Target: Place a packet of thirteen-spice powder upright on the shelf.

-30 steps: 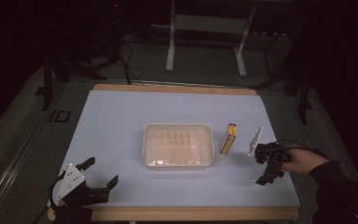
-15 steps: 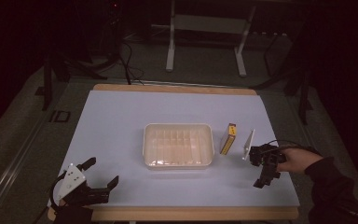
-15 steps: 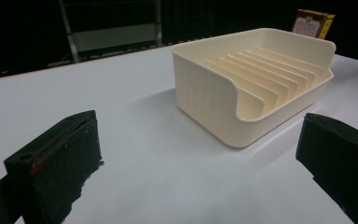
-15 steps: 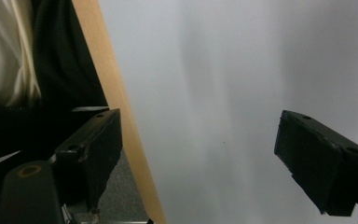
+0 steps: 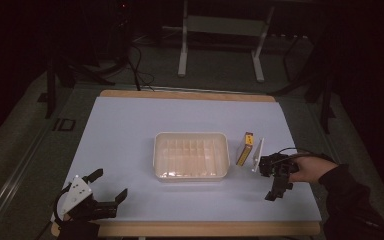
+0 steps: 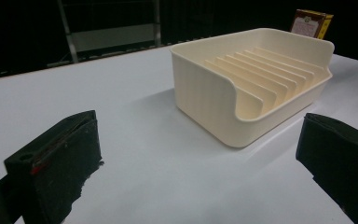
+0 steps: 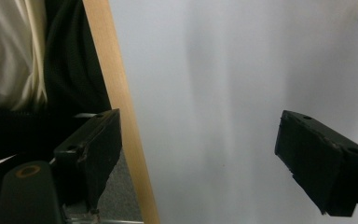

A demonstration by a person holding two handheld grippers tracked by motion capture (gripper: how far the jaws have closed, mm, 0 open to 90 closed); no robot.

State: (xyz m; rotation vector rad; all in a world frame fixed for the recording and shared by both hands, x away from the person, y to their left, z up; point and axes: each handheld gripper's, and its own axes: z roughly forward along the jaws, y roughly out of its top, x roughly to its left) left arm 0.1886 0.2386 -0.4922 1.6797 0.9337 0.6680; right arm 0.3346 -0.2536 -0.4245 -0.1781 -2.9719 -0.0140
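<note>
A small yellow box [image 5: 245, 149] was found standing on the white table [image 5: 130, 125], just to the right of the cream tray [image 5: 191, 155], with a thin white card-like piece [image 5: 257, 155] propped beside it on its right. The right gripper [image 5: 276, 179] was held close by that piece, on its right; whether contact was made could not be told from the high view. In the right gripper view the jaws were seen spread wide with nothing between them, directed toward the near table edge [image 7: 121, 116].

The step in hand was judged to be an approach for a pick-up of one of these two items. The next move was judged to call for the gripper to be turned toward the box or piece and the jaws aligned across a narrow side before closing.

The tray was seen in the left gripper view [image 6: 256, 84] to carry a row of upright ribs forming slots; no contents were observed in it.

The left gripper [image 5: 92, 200] was rested at the near left corner, jaws apart and unloaded, well apart from the tray.
</note>
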